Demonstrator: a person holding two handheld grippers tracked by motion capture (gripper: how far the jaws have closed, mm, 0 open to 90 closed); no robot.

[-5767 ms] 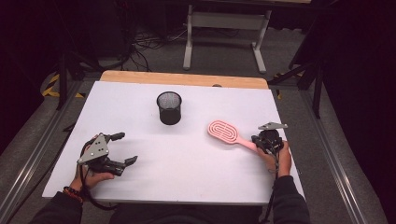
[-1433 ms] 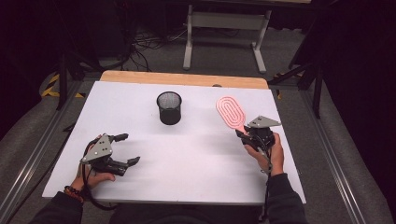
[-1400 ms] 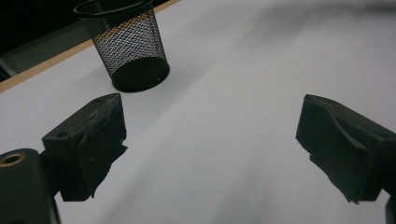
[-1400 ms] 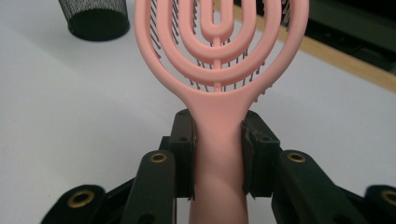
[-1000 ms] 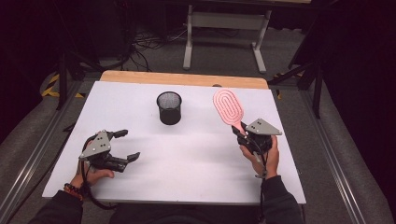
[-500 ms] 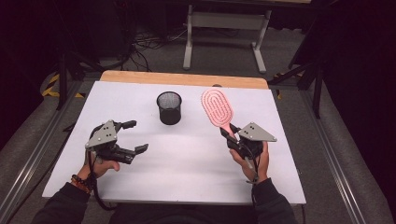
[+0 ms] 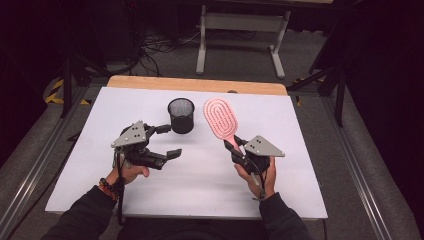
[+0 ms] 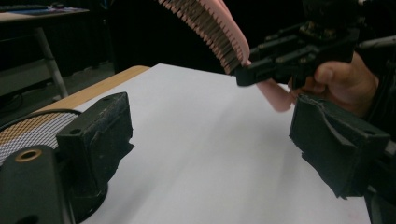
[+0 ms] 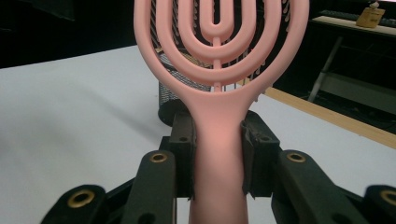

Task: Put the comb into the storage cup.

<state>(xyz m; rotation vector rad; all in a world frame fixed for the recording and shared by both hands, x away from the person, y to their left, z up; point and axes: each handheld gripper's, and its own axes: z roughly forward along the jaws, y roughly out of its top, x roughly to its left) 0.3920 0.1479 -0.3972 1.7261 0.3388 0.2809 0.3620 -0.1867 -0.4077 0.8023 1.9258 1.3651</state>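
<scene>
White tabletop (image 7: 200, 195). Right gripper (image 7: 239, 150), clamped on pink hairbrush (image 7: 220, 117), has lifted it, swinging toward mesh cup (image 7: 181, 115); brush head now just right of cup. Left gripper (image 7: 167, 141), jaws apart, has closed in left of cup. Likely insertion next.

The hairbrush (image 9: 219, 116) is moulded in smooth pink plastic with a soft, satiny sheen. The cup (image 7: 181, 115) is made of black wire mesh (metal, by the look of it). The table (image 7: 210, 180) is covered in a matt white sheet, edged at the far side by bare wood. Scuffed, rubbery black pads (image 8: 100, 128) are seen on the left gripper (image 8: 212, 140).
</scene>
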